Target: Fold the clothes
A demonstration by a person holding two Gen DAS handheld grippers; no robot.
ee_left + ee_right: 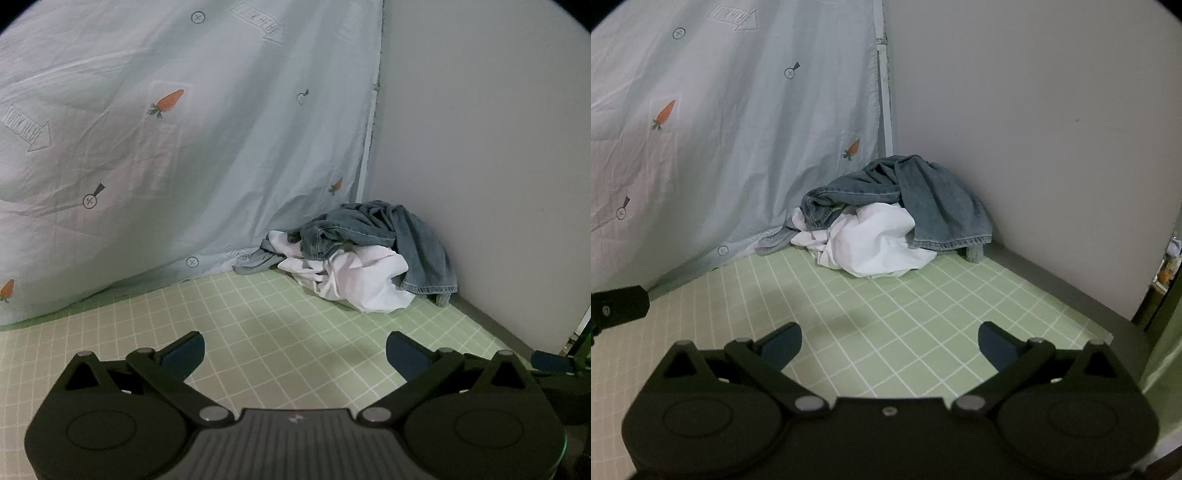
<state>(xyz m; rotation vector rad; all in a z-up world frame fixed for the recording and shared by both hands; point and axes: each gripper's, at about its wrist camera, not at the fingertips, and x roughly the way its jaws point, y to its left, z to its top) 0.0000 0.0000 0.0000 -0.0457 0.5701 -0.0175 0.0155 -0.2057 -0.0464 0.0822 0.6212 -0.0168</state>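
Observation:
A heap of clothes lies in the far corner of a green checked surface (280, 347) (886, 314). Crumpled blue jeans (413, 236) (923, 195) drape over a white garment (362, 280) (871, 243), and a grey piece (251, 264) (772, 242) sticks out at the heap's left. My left gripper (295, 350) hovers open well short of the heap, with nothing between its fingers. My right gripper (890, 341) is also open and holds nothing, at a similar distance. Each gripper's edge shows in the other's view: the right gripper (554, 363), the left gripper (617, 306).
A pale blue sheet with carrot and arrow prints (166, 129) (720, 122) hangs as a backdrop on the left. A plain grey wall (480, 147) (1034, 129) bounds the right side. Bare checked surface lies between the grippers and the heap.

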